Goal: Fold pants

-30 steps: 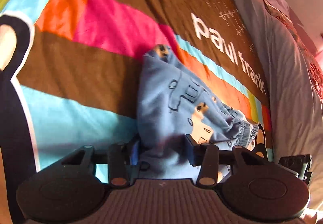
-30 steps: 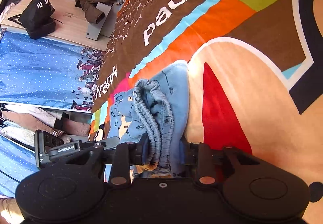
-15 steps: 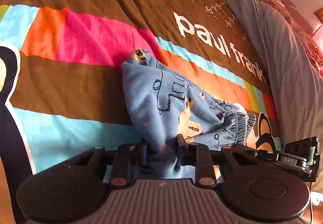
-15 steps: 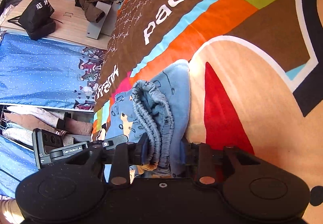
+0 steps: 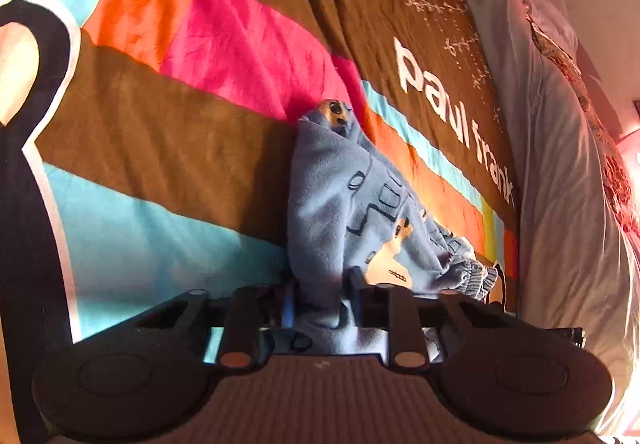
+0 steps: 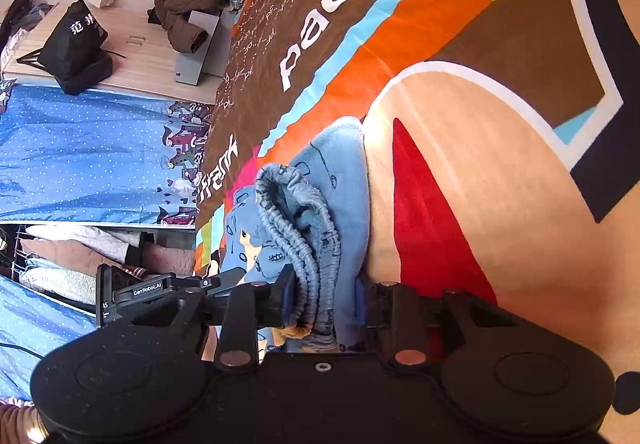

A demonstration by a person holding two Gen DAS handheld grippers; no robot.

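Since a second ago, my left gripper (image 5: 320, 296) is closing narrower on the blue pants (image 5: 340, 204), fabric pinched between. Right gripper (image 6: 326, 300) is clamping the waistband. Pants are lying on the bedspread (image 5: 160, 124), long axis running away from my left.

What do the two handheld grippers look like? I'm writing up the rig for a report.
Both are matte black. Each has two rounded disc-like housings, a ribbed centre panel and copper-coloured pivot rivets. The left gripper shows a blue pad. The right gripper has a smoother centre panel with a small screw. Beside it, a black block reads "GenRobot.AI" in white.
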